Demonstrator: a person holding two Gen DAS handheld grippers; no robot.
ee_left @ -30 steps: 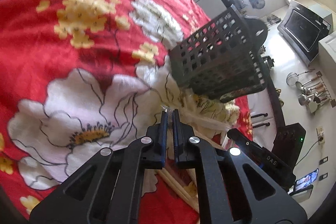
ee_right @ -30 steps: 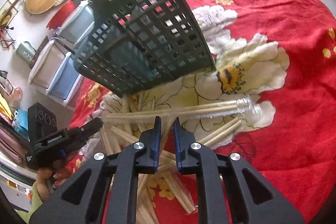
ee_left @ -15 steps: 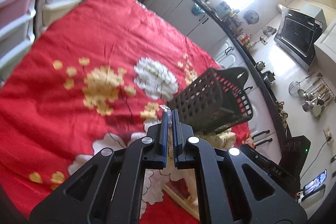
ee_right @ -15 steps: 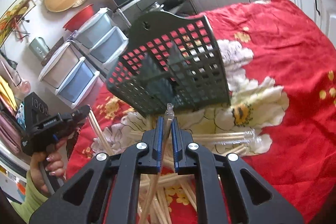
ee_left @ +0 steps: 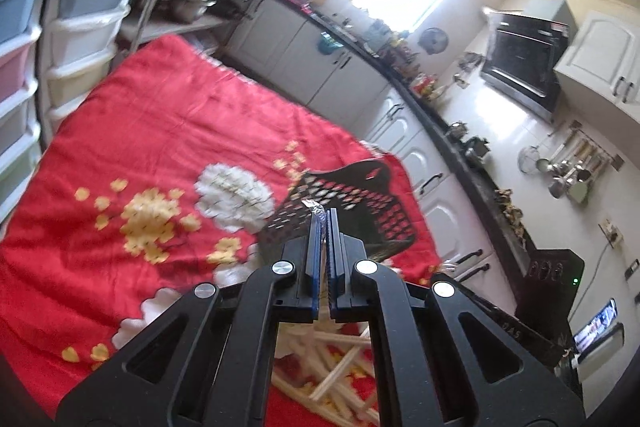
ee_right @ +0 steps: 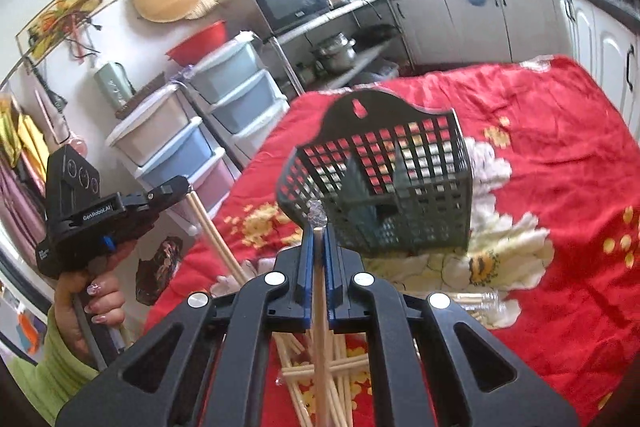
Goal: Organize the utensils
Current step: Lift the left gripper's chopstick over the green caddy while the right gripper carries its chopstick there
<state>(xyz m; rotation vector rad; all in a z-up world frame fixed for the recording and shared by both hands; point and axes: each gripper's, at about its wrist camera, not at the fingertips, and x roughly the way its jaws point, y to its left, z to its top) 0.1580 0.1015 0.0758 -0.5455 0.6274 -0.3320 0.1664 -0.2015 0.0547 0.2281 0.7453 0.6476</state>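
Red floral cloth on desk carries black basket (ee_right: 384,187), w/ both tools raised just before it, left tool (ee_left: 325,223) & right tool (ee_right: 318,233) each clenched on wrapped chopsticks (ee_right: 320,307), prob. for dropping in.

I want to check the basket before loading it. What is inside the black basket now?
Through the grid walls of the black basket only red cloth and an inner divider show; no utensils visible. Its floor is partly hidden.

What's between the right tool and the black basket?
Only flowered red cloth lies between the right tool, clamping a wrapped chopstick, and the basket, in the right wrist view.
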